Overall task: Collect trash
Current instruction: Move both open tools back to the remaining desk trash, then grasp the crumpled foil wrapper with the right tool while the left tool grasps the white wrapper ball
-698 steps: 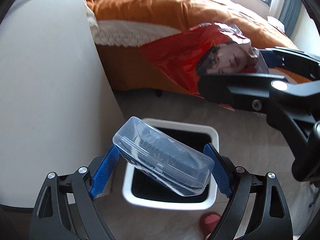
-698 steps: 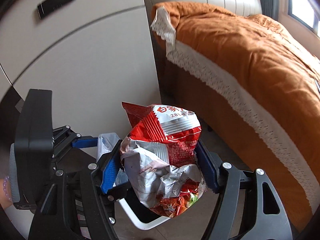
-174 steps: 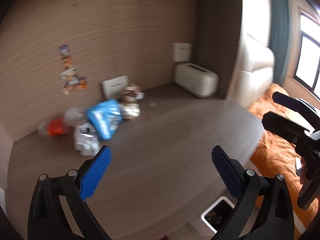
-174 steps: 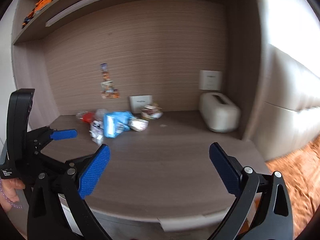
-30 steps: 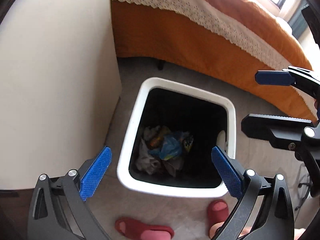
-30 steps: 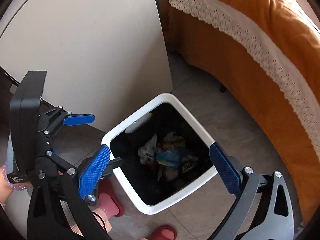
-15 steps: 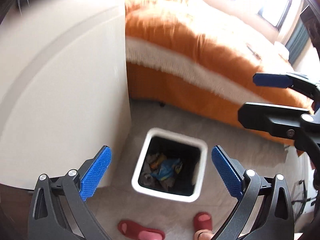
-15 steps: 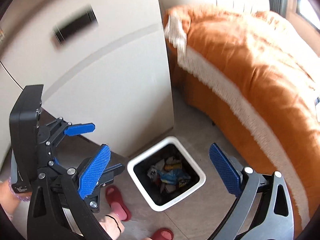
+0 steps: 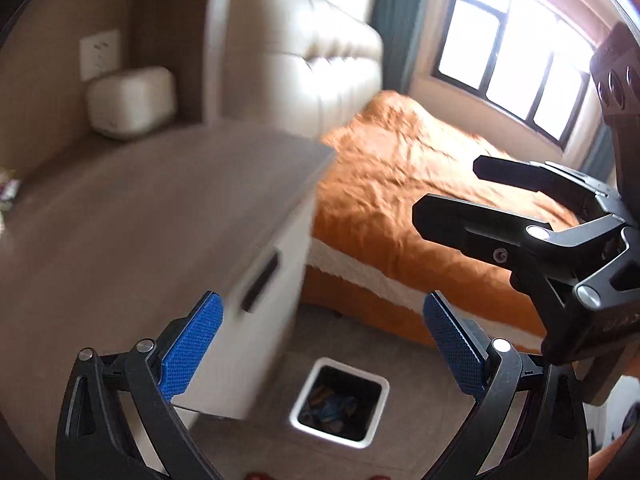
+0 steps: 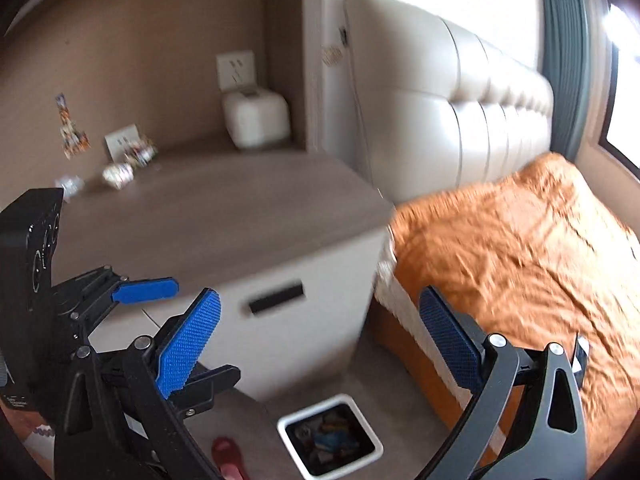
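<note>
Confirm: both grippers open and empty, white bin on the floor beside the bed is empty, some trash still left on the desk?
Not quite: the white bin is not empty. The right wrist view shows wrappers and other trash inside it. The rest holds: left gripper and right gripper are open and hold nothing, the bin stands on the floor by the bed, and trash remains on the desk.

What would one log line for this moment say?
left gripper: open, empty | right gripper: open, empty | bin: holds trash | wrappers: on desk
</note>
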The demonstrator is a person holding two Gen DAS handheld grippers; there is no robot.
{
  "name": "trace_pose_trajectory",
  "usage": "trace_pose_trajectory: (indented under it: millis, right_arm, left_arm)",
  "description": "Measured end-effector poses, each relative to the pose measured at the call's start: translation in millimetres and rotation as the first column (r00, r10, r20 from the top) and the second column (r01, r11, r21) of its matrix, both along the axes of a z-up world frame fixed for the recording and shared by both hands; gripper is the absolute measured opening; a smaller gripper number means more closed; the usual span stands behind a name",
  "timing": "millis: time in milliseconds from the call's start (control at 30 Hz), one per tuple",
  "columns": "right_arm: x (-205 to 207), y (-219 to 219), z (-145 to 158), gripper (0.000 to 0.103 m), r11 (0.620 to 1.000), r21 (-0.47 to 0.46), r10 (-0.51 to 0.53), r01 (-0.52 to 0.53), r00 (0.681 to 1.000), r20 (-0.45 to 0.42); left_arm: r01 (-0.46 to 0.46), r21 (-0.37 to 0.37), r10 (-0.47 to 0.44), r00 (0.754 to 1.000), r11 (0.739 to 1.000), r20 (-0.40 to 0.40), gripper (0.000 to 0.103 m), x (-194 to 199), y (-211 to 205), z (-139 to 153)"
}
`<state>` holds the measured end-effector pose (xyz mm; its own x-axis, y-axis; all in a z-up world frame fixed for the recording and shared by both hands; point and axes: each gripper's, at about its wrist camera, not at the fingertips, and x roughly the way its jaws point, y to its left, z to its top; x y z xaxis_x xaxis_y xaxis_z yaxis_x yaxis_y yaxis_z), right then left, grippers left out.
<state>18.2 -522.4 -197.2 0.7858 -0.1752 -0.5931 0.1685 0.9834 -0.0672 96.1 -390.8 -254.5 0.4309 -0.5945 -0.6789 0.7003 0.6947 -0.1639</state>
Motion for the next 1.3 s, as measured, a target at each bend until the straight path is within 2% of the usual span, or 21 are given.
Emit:
trace_pose_trajectory:
  millis: [100,267,400,433,500,600,767,1000,1133,1233,1300]
  right_arm:
    - [24.1,26.6,28.9,0.099,0.998,-0.011,0.055,-0.054,0.996,0.068]
    - [67.2,78.5,67.8,0.099,0.983,-0.017,0.185,-0.184,0.97,0.156]
    - [99.0,117.5,84.9,0.099,0.963,-0.023,0.267,-0.268,0.945,0.187]
    - [107.4,128.1,88.9,0.099,0.956,-0.019,0.29,-0.292,0.937,0.196]
    - [120.2,145.8,93.9,0.099,0.946,-0.03,0.321,-0.322,0.924,0.208]
    - [139.6,170.3,99.0,0.099,0.928,-0.047,0.371,-0.37,0.904,0.212]
    - [181.0,199.5,93.0,0.099,0.89,-0.054,0.454,-0.452,0.875,0.168]
    - [246.8,211.8,64.9,0.099,0.836,-0.032,0.547,-0.547,0.831,0.1]
    - [297.1,209.9,43.1,0.099,0.791,-0.009,0.611,-0.612,0.789,0.063]
    - [332.3,210.7,25.7,0.099,0.759,-0.024,0.651,-0.651,0.758,0.028]
    - [350.2,212.6,18.5,0.099,0.742,-0.029,0.67,-0.67,0.742,0.009]
  left_arm:
    - [-0.068,-0.016,0.068,0.998,0.998,-0.002,0.098,18.8,35.2,33.0]
    - [-0.229,0.024,0.226,0.971,0.973,0.083,0.098,46.6,108.8,75.8]
    - [-0.352,0.021,0.348,0.931,0.936,0.107,0.098,65.9,170.0,100.9]
    - [-0.394,0.021,0.39,0.915,0.919,0.105,0.098,72.6,186.7,106.6]
    - [-0.431,0.011,0.428,0.899,0.902,0.093,0.098,83.4,213.6,112.8]
    - [-0.485,0.003,0.481,0.869,0.875,0.119,0.098,95.2,238.9,119.6]
    - [-0.55,0.001,0.546,0.829,0.835,0.123,0.098,113.2,264.8,117.3]
    - [-0.627,-0.005,0.625,0.776,0.779,0.083,0.098,151.3,265.8,87.7]
    - [-0.667,0.046,0.661,0.744,0.744,0.101,0.098,182.9,257.3,69.4]
    - [-0.684,0.079,0.68,0.73,0.725,0.072,0.098,212.7,254.3,51.8]
    - [-0.681,0.074,0.68,0.732,0.728,0.05,0.098,227.2,254.0,45.0]
